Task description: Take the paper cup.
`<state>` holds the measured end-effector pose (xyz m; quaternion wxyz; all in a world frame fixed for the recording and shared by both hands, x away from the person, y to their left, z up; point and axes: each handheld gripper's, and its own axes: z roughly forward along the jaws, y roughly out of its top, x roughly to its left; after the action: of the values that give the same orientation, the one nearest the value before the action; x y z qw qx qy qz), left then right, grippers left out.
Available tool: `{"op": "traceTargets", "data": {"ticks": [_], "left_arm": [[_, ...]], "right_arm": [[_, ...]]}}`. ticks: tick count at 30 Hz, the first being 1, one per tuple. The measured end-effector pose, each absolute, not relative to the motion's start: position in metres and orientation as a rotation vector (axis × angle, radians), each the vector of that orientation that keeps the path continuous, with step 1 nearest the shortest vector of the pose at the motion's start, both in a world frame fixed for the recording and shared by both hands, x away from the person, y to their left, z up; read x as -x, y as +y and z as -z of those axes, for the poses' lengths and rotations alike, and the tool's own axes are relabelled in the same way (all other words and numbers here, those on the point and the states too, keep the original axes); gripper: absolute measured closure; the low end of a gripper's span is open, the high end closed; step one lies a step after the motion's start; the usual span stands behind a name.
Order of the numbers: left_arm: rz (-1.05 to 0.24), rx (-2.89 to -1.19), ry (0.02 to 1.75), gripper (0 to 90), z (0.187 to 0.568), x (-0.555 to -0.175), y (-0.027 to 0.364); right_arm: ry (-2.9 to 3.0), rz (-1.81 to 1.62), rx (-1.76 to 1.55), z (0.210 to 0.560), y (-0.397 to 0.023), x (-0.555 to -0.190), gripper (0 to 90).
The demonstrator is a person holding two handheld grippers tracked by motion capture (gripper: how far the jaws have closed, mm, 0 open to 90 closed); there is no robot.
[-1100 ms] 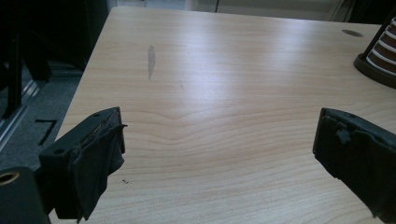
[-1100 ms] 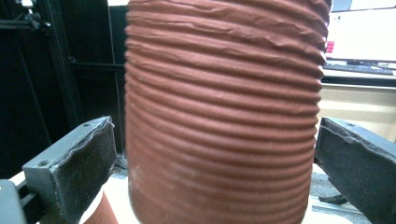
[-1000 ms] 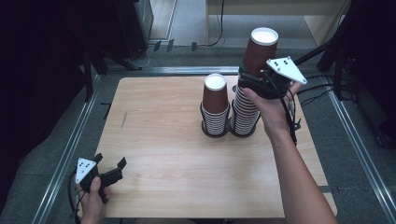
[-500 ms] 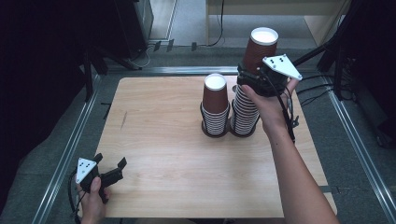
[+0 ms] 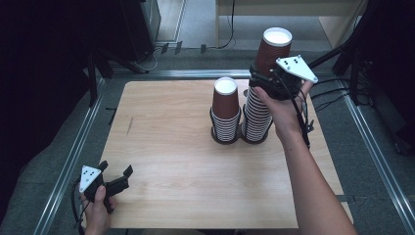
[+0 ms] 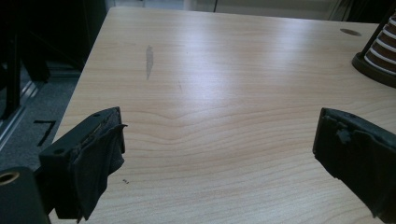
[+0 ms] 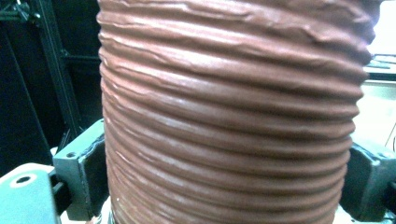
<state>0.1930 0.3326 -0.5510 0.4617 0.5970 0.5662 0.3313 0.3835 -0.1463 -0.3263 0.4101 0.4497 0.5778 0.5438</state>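
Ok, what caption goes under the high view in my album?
Right gripper clamps the taller cup stack's top cup; left gripper rests open.

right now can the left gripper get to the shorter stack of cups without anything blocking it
Probably yes. The left gripper sits open at the table's near left corner, and only bare wood lies between it and the shorter cup stack. The right gripper is clamped on the taller stack beside it, off that path.

Ribbed brown paper cup point(image 7: 231, 116), smooth wood table point(image 6: 224, 93)
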Motion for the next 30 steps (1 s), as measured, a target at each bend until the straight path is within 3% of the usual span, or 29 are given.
{"op": "traceTargets", "data": {"ticks": [30], "left_arm": [[-0.802, -1.473, 1.386, 2.5, 0.551, -0.193, 0.333]], "right_arm": [[1.356, -1.378, -1.012, 0.285, -0.141, -0.378, 11.5]]}}
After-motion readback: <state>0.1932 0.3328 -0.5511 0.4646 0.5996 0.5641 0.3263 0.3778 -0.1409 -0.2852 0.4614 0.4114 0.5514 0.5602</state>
